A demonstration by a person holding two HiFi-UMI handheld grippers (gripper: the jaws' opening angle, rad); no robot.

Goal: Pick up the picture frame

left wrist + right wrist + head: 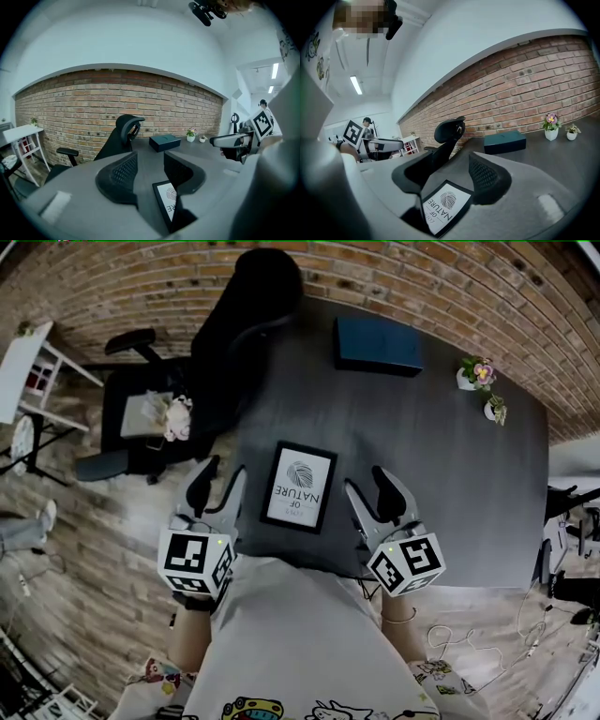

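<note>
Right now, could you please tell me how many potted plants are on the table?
2. The flowering plant in a white pot stands near the table's far right edge; the smaller potted plant sits just beside it. None appears hidden.

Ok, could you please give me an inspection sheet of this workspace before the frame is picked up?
Surface: dark grey table, rounded corners.
Job's things: frame lies flat near the near edge, not gripped.
Clutter: dark box and two potted plants at the far side.
Grippers: left gripper and right gripper both open, empty, one at each side of the frame.
Cables: white cable on the floor at the right.
Surroundings: black chair at the table's left, brick wall, white shelf.
</note>
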